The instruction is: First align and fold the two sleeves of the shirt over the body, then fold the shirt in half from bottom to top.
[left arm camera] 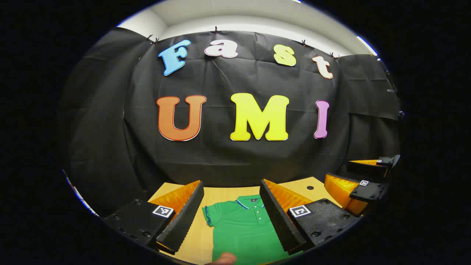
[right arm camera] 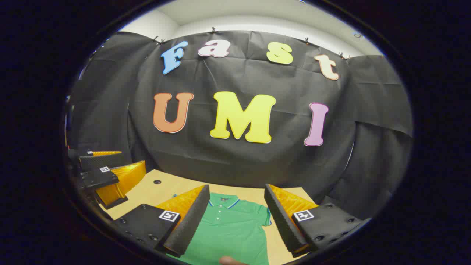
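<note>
A green polo shirt (left arm camera: 243, 228) lies flat on the wooden table (left arm camera: 220, 193), with its blue-trimmed collar toward the far cloth wall. One short sleeve (left arm camera: 210, 215) spreads out to the side in the left gripper view. In the right gripper view the shirt (right arm camera: 228, 232) shows its other sleeve (right arm camera: 263, 215), also spread out. My left gripper (left arm camera: 232, 186) hovers open above the shirt's collar end, holding nothing. My right gripper (right arm camera: 236, 187) is open over the same part, with nothing between its fingers. Each gripper sees the other beside it: the right one (left arm camera: 362, 184) and the left one (right arm camera: 106, 176).
A person's fingertip (left arm camera: 224, 258) pokes in at the bottom edge over the shirt, also seen as a fingertip (right arm camera: 230, 260) in the right gripper view. The table has a small round hole (left arm camera: 310, 187) near its far edge. Black cloth walls close the booth behind and beside.
</note>
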